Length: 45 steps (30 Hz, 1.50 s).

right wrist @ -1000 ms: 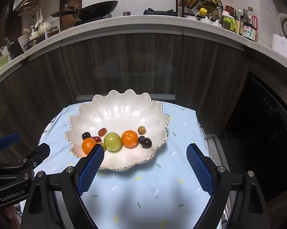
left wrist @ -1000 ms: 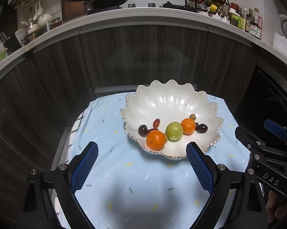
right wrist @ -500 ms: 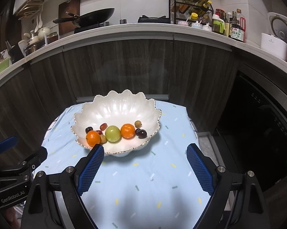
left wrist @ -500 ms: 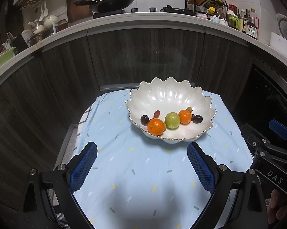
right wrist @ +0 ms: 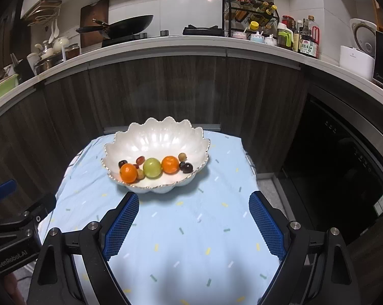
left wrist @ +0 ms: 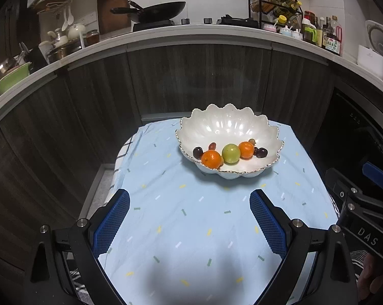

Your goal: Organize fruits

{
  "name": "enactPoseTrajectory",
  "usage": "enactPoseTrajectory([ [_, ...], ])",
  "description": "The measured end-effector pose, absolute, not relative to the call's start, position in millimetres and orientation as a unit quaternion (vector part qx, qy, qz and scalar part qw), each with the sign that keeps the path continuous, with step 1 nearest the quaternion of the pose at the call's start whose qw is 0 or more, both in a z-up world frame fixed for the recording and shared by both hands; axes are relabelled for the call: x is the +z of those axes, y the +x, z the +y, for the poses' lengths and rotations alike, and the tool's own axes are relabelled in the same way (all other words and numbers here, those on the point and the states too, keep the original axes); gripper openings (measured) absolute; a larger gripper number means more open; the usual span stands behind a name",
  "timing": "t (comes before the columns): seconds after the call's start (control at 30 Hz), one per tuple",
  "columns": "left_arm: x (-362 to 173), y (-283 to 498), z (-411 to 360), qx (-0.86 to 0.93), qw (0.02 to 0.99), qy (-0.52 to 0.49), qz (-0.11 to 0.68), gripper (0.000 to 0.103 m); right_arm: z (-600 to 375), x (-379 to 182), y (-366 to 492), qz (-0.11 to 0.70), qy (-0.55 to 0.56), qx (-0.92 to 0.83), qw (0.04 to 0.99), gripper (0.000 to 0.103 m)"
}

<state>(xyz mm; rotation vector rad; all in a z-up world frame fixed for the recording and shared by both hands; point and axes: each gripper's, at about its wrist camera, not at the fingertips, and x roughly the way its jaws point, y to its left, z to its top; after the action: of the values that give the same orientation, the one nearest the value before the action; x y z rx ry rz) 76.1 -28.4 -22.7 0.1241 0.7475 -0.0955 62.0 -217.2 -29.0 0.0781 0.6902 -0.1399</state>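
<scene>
A white scalloped bowl [left wrist: 224, 124] [right wrist: 161, 137] stands at the far end of a small table under a light blue cloth [left wrist: 191, 223] [right wrist: 191, 228]. In it lie two oranges [left wrist: 211, 158] [right wrist: 170, 164], a green round fruit [left wrist: 231, 153] [right wrist: 152, 167] and several small dark and pale grapes [left wrist: 261, 152] [right wrist: 186, 167]. My left gripper [left wrist: 189, 203] is open over the near cloth, well short of the bowl, nothing between its blue pads. My right gripper [right wrist: 194, 208] is open too, just in front of the bowl, empty.
Dark wood cabinet fronts [left wrist: 191, 81] rise right behind the table, under a curved counter with a wok [left wrist: 158, 10], a bottle rack [right wrist: 252, 12] and dishes. A dark oven door [right wrist: 344, 167] stands to the right. The cloth drops off at the table's left and right edges.
Both grippers have drawn back from the bowl, which now looks smaller and farther in both views. More bare cloth shows in front of the fingers. The fruit has not moved.
</scene>
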Motion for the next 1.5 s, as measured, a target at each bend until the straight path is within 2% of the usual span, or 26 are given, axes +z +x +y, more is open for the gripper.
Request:
enactPoseTrajectory([
  [1.07,-23.1,-23.9,-11.1,-0.026,0.927,0.057,0.371,0.097,-211.2,-27.9,-33.6,0.345,0.049,-0.057,0.935,0.089],
  [1.5,-25.4,-31.8,-2.1,-0.017,0.925,0.048,0.376,0.097,-205.4,-27.9,-42.7,0.348,0.045,-0.048,0.935,0.089],
])
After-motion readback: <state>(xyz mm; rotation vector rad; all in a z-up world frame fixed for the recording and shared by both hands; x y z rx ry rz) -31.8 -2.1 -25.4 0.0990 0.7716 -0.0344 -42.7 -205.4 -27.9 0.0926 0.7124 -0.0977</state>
